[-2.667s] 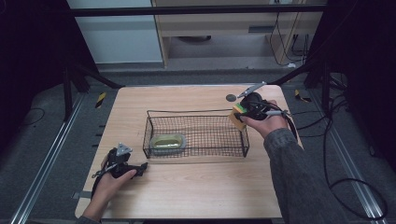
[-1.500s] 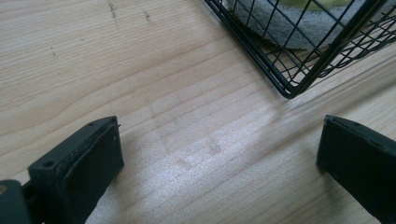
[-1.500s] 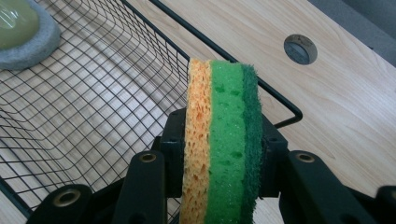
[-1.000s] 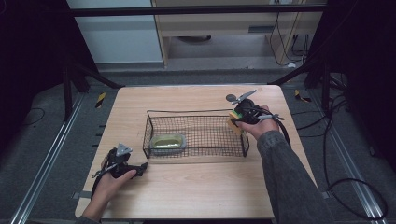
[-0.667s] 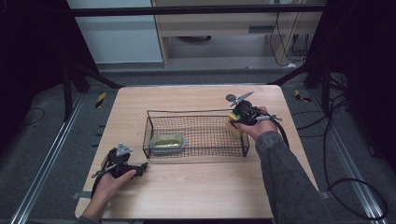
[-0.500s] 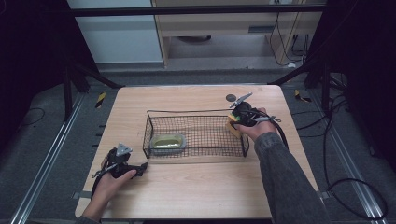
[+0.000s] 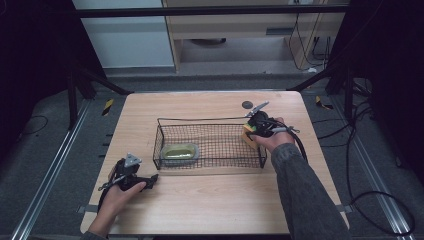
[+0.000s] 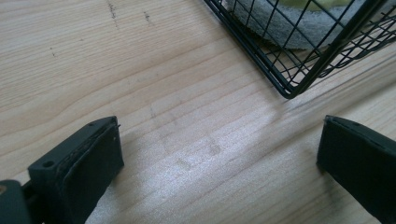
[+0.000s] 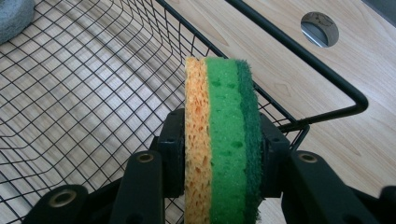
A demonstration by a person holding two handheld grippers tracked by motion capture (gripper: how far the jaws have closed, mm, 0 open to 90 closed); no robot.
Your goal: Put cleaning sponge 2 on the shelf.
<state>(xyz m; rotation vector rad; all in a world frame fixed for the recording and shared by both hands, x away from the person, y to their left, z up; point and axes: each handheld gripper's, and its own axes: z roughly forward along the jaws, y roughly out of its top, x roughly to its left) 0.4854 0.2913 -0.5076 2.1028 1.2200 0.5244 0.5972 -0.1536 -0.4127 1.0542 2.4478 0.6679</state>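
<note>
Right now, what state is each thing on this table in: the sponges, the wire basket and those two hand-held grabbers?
Orange, green and dark green layered sponge: clamped on edge, over the basket's right end.
Black wire basket: upright on the table, open top.
Grey-edged yellow-green sponge: lying flat in the basket's left end.
Right gripper: shut on the layered sponge.
Left gripper: open, nothing between its jaws, low over the wooden table.

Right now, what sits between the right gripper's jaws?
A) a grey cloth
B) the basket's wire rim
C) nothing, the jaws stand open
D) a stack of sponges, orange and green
D: in the right gripper view the right gripper presses its pads on both sides of the sponges, orange and green, above the wire basket.
</note>
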